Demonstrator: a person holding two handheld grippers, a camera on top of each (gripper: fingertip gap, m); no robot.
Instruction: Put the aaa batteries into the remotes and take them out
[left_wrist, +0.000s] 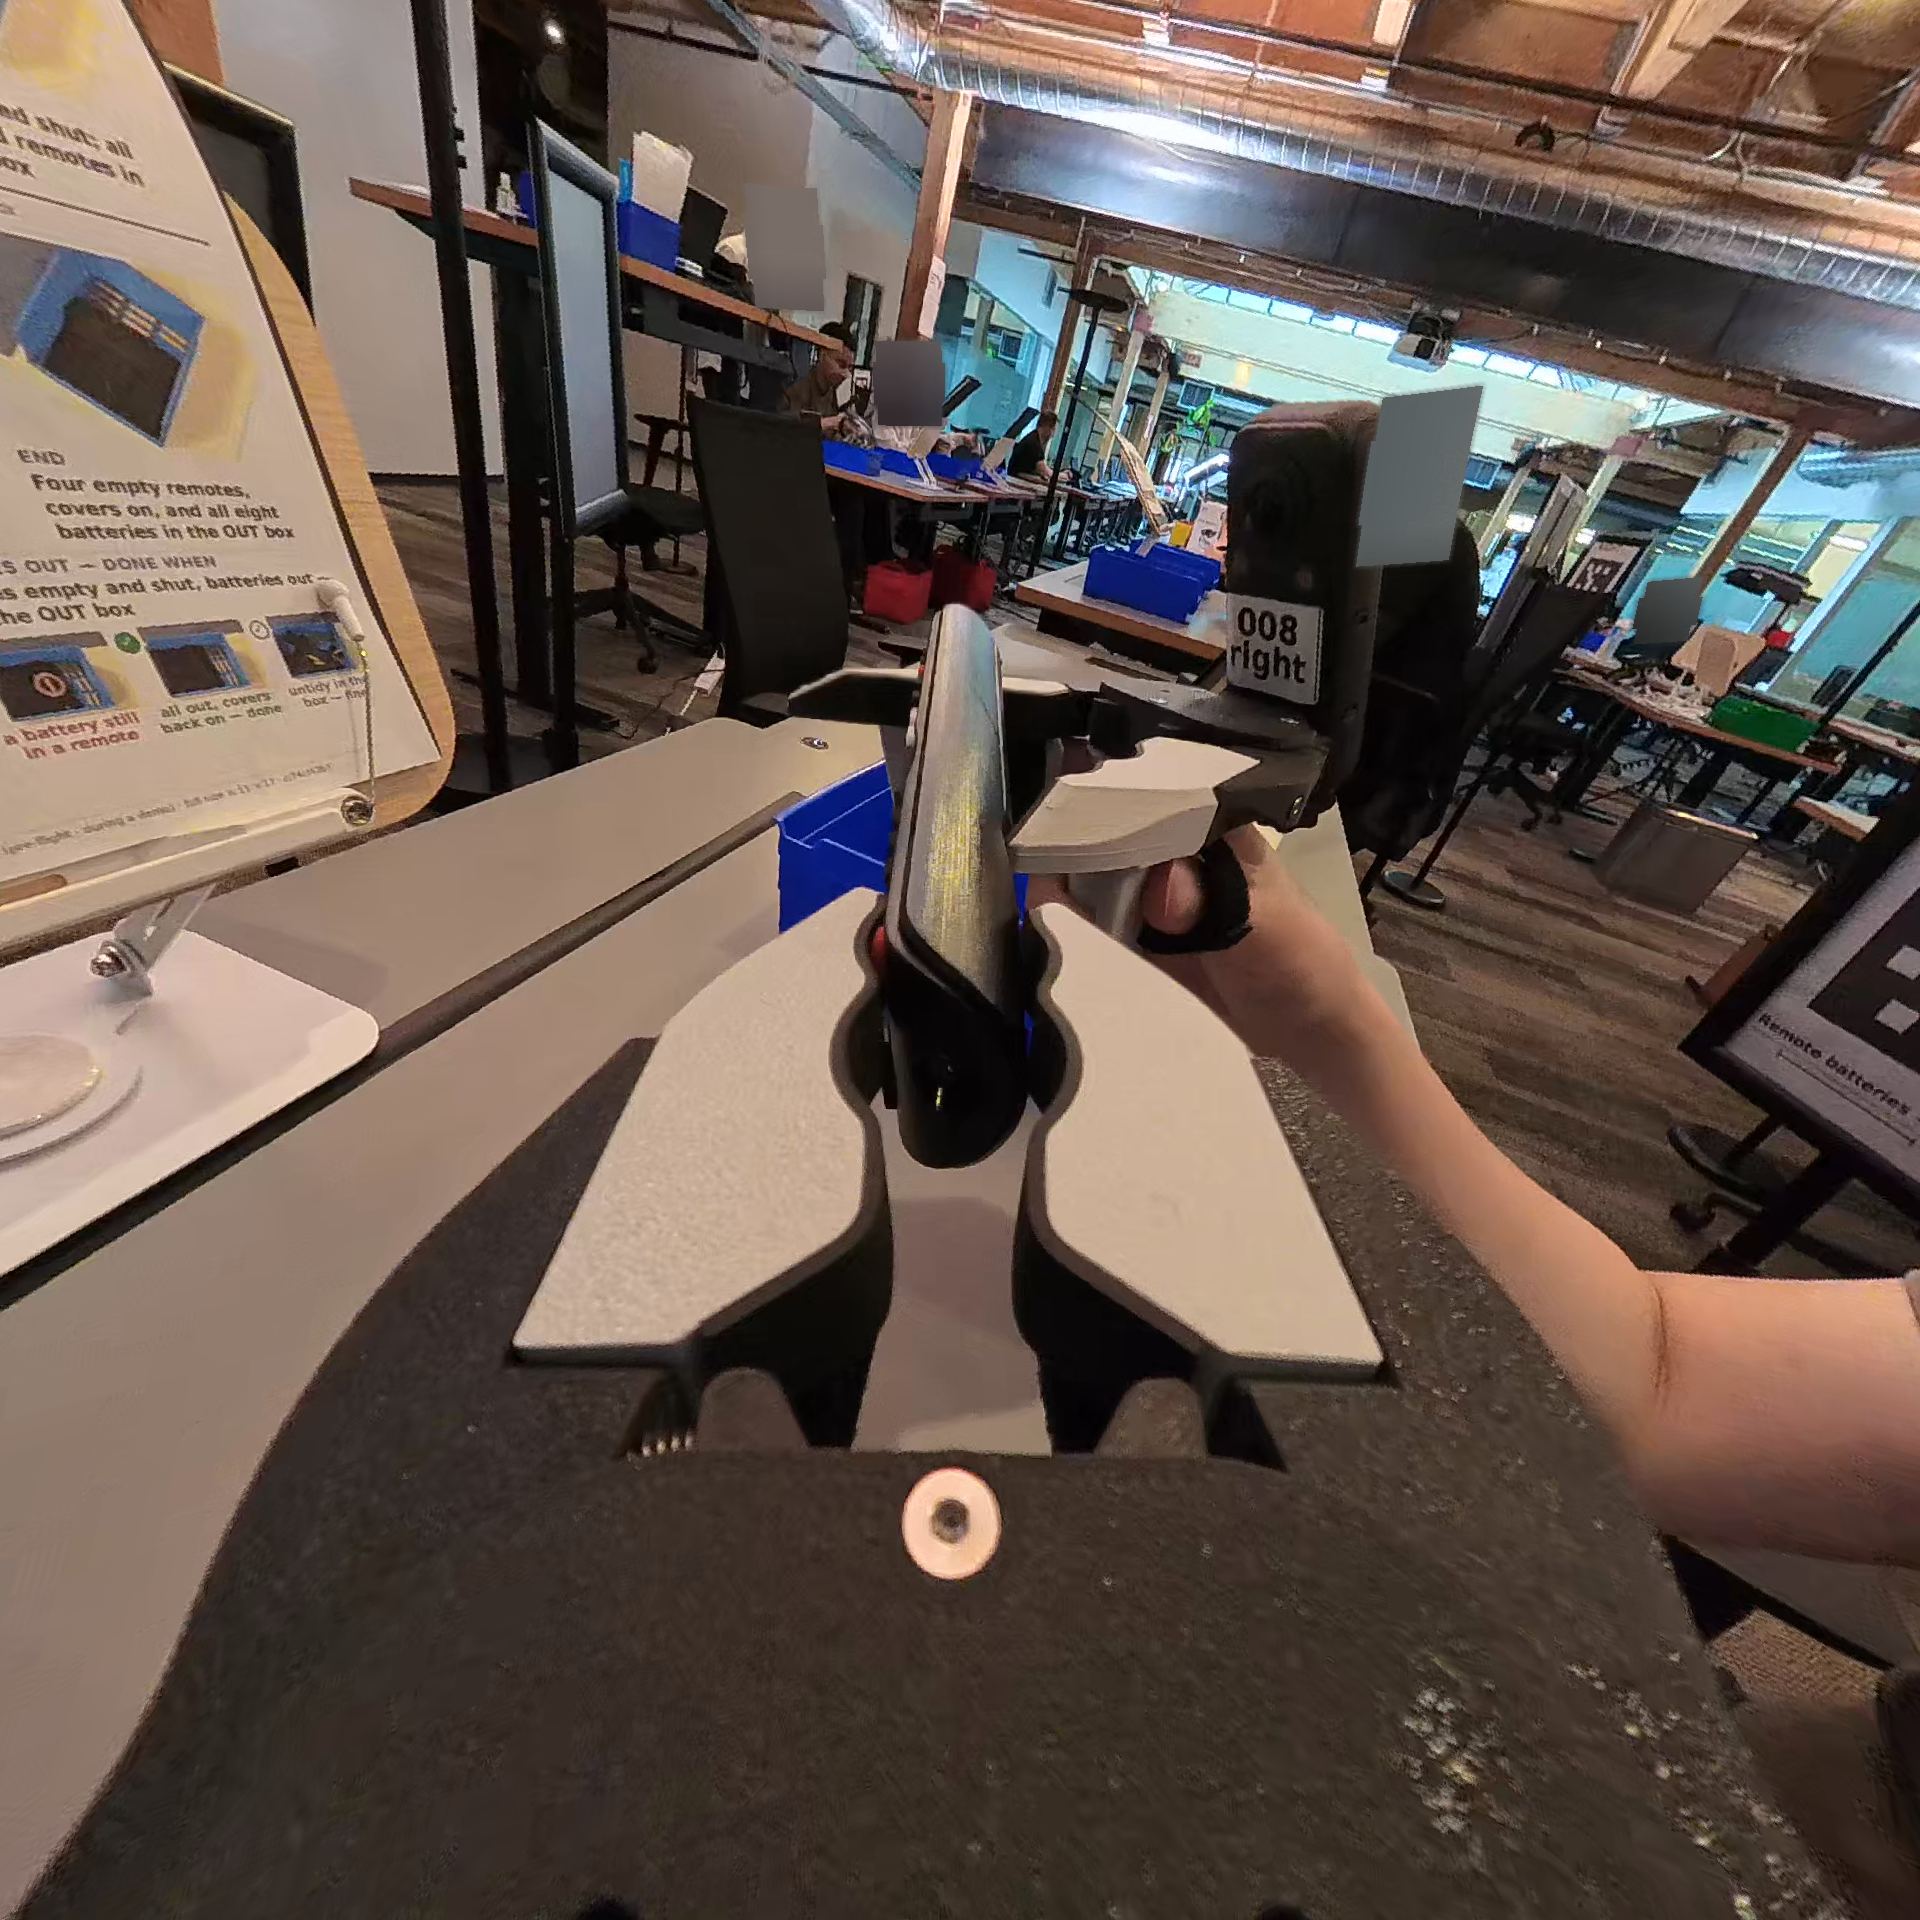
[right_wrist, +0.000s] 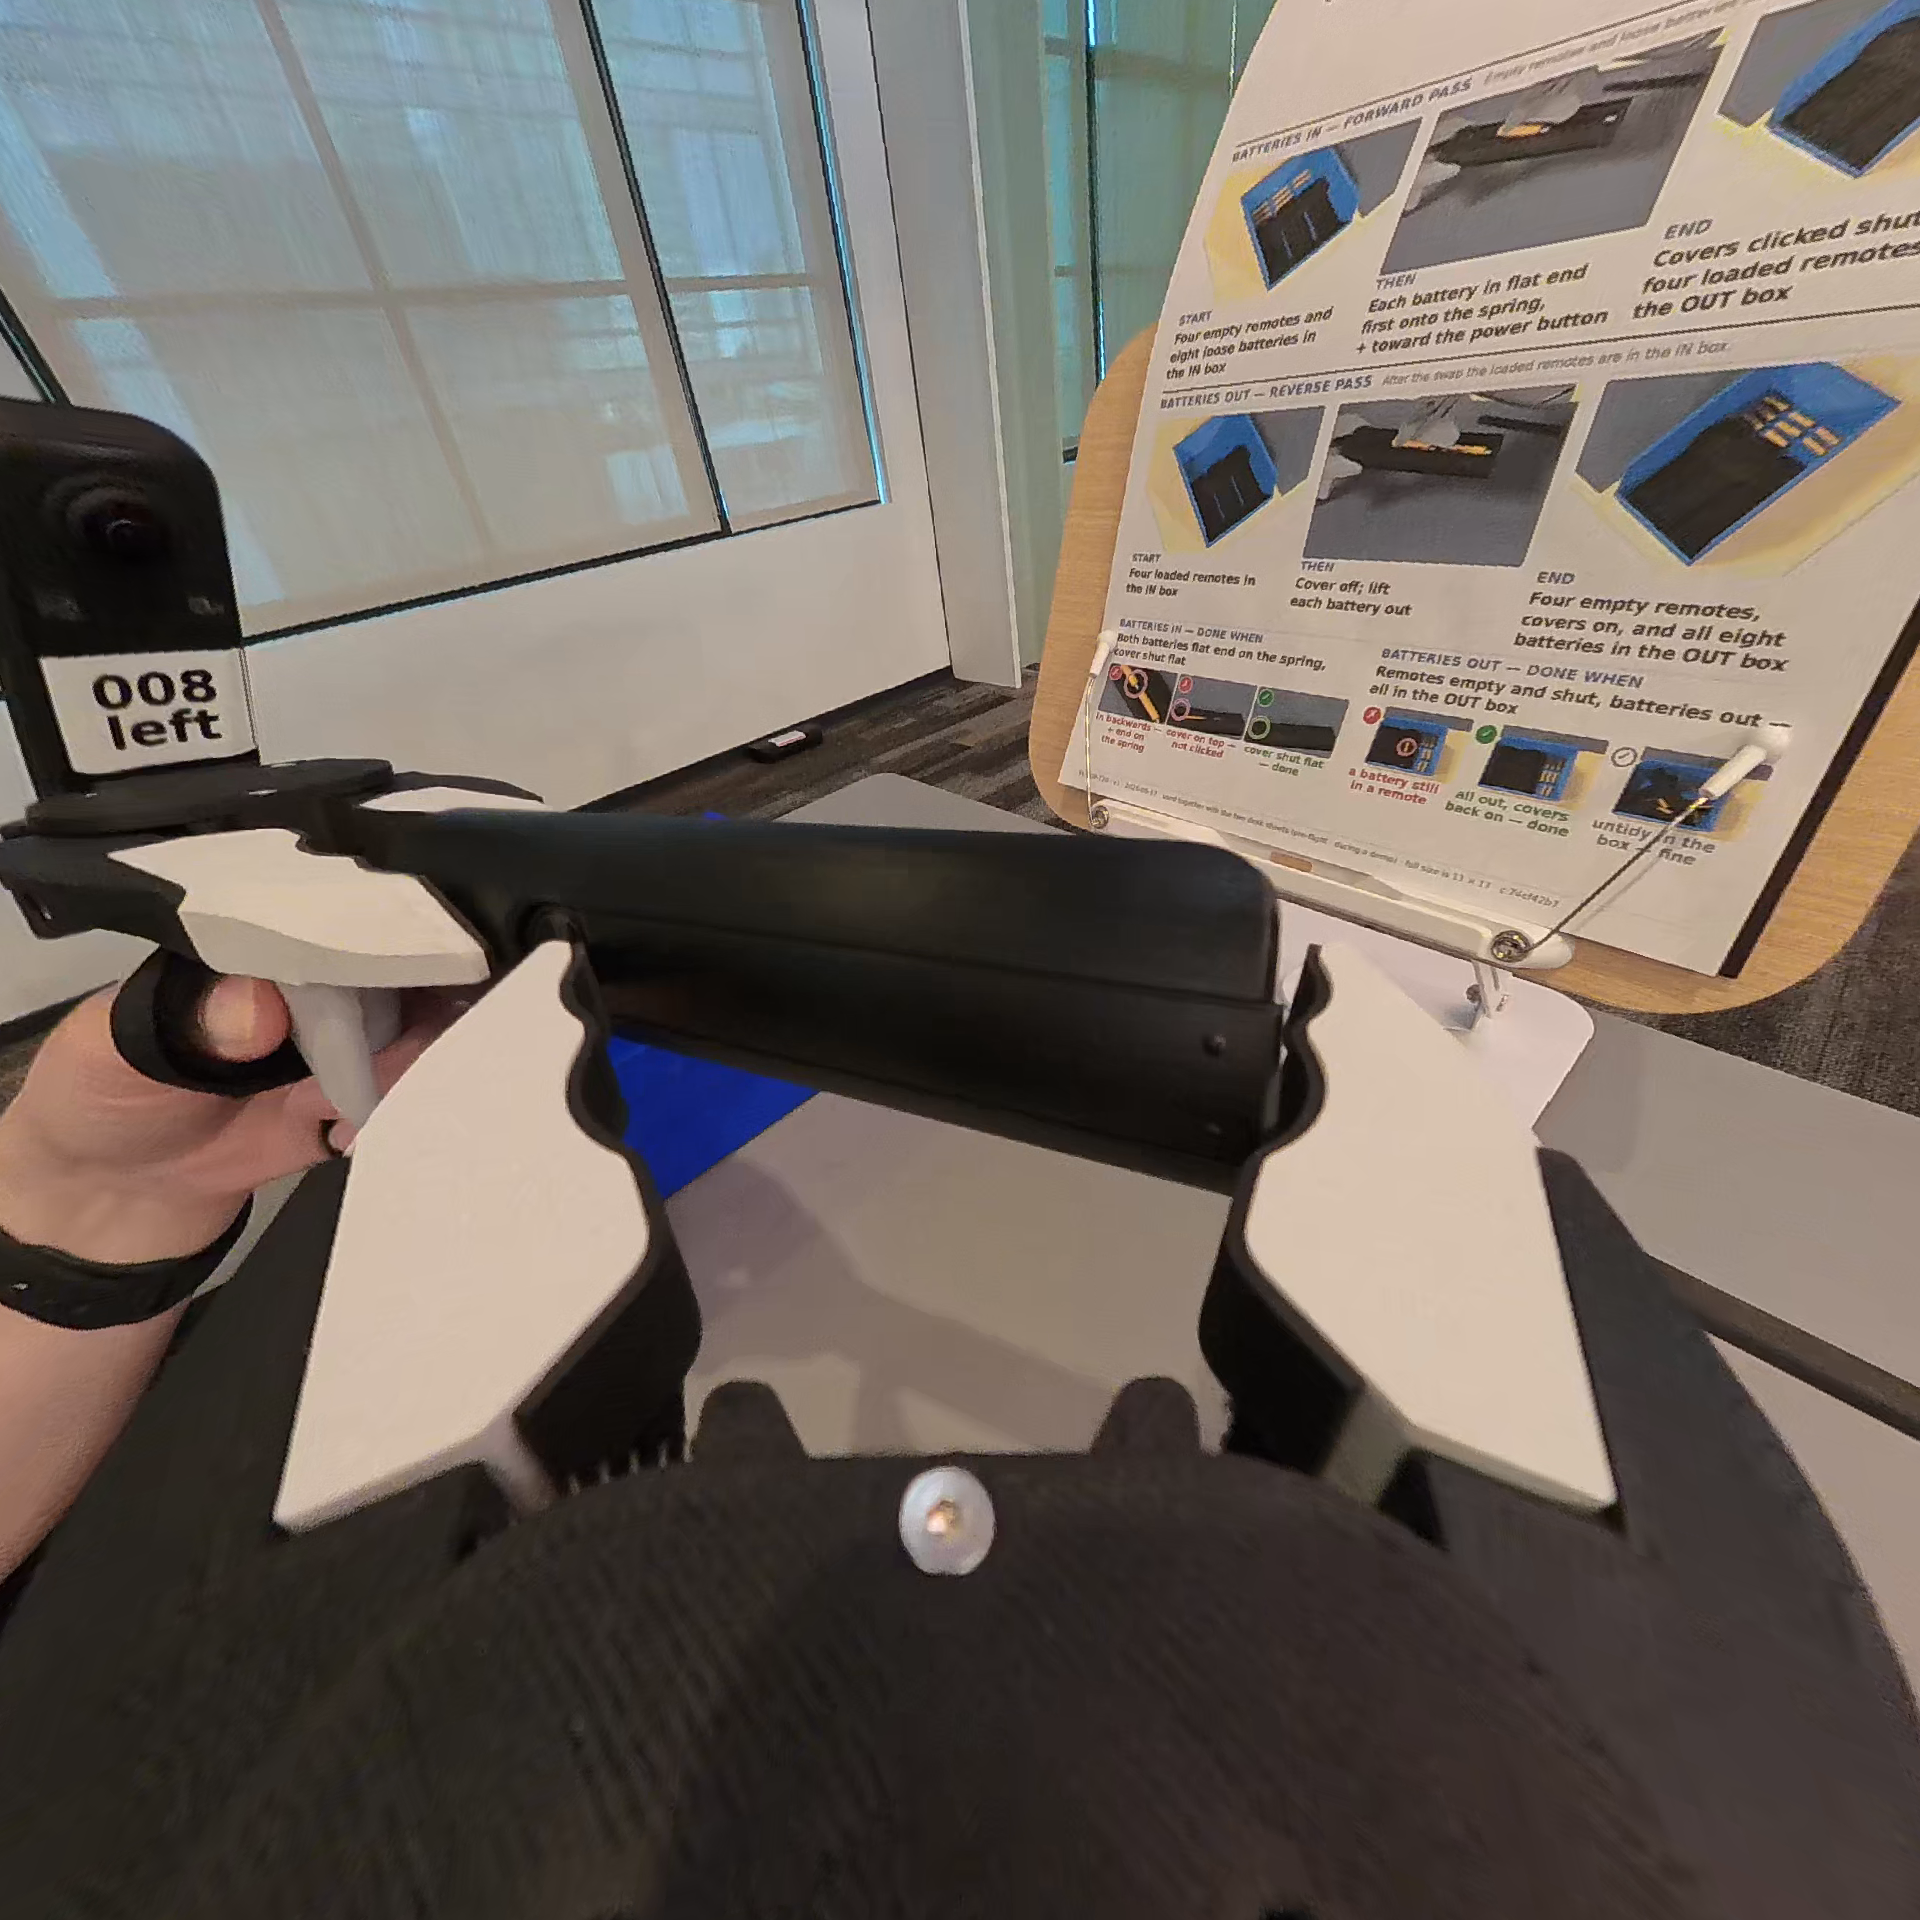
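I have the black remote (left_wrist: 951, 894) up in the air over the grey desk (left_wrist: 499, 935) — my left gripper (left_wrist: 951, 997) is pinching one end of it. My right gripper (right_wrist: 940, 1029) stands spread wide around the remote's other end; its right finger (right_wrist: 1403, 1195) sits against the tip, the left finger (right_wrist: 468, 1195) apart from the body. Below the remote a blue bin (left_wrist: 831, 847) rests on the desk, and an instruction sheet (right_wrist: 1507, 468) stands on a stand near the desk's far edge.

Printed instruction sheet (right_wrist: 1475, 499) on a stand; white tags on both camera mounts (left_wrist: 1273, 646) (right_wrist: 156, 707); floor sign (left_wrist: 1839, 1049), probably printed.
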